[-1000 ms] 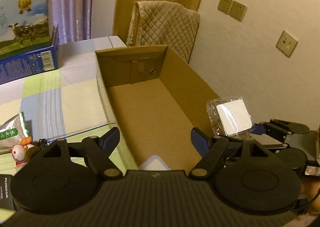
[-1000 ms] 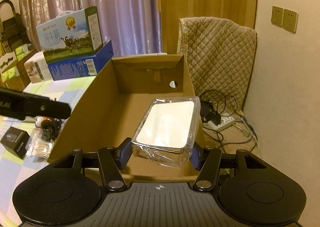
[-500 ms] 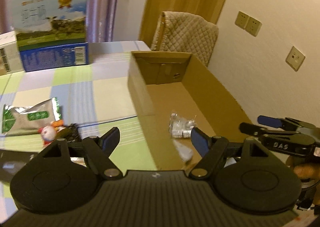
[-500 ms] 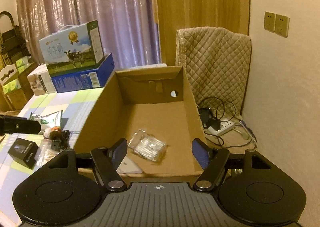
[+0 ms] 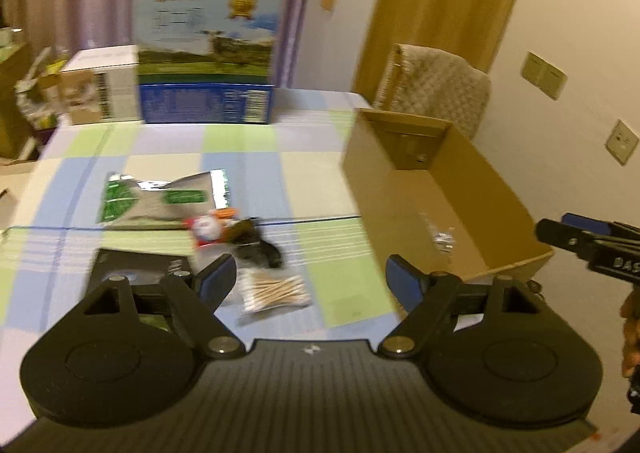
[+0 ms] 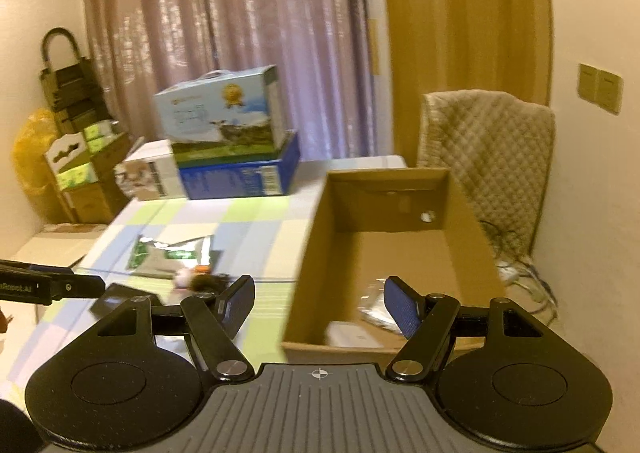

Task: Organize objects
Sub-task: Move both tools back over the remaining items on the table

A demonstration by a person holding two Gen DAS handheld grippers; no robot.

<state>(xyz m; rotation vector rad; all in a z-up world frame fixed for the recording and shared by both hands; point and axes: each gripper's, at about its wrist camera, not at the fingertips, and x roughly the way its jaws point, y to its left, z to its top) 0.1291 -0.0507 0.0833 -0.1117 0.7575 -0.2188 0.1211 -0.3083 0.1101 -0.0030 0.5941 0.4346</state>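
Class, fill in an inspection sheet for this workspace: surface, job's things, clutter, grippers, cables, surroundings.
Surface: table under a checked cloth.
Job's things: open cardboard box at the table's edge, holding a clear-wrapped packet and a white item; on the cloth lie a green-and-silver pouch, a small figure toy, a cotton swab bag and a black box.
Clutter: stacked cartons at the far end.
Grippers: left gripper opening, empty; right gripper open, empty.
Cables: on the floor by the wall.
Surroundings: curtain, quilted cover, wall sockets.
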